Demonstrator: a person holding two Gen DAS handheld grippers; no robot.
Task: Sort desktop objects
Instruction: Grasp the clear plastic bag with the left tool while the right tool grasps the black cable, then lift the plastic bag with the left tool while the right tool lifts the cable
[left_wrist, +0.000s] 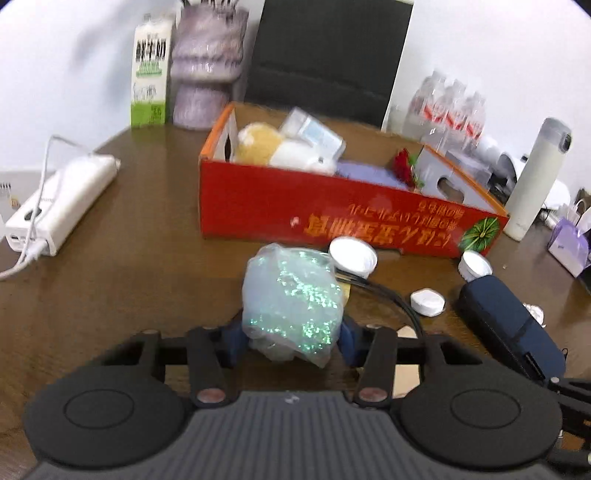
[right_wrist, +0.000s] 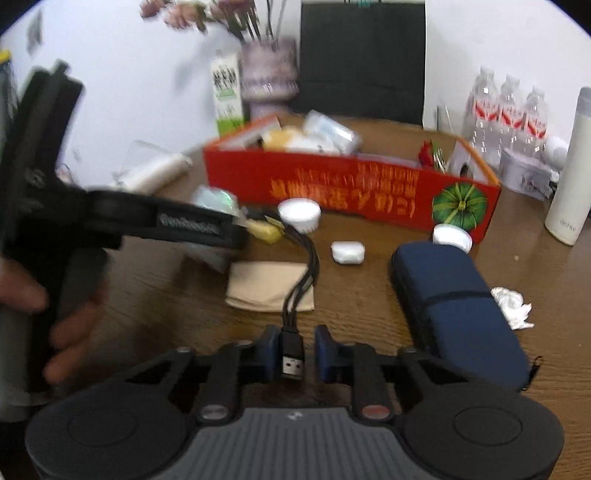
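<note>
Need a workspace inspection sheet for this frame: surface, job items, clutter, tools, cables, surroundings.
Surface: brown wooden desk, crowded.
Job's things: red cardboard box already holding soft items; glittery plastic bag; navy zip case; white earbud case.
Clutter: two white caps, beige napkin, crumpled tissue.
Tools: left tool closed on the bag; right tool around the USB plug, contact unclear.
Cables: black multi-head USB cable; white cable on the power bank.
Surroundings: milk carton, vase, water bottles, white flask, black chair.

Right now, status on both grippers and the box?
Left gripper shut on glitter bag. Right gripper around USB plug, pads not touching. Red box ahead, partly filled. White caps lie before it.
</note>
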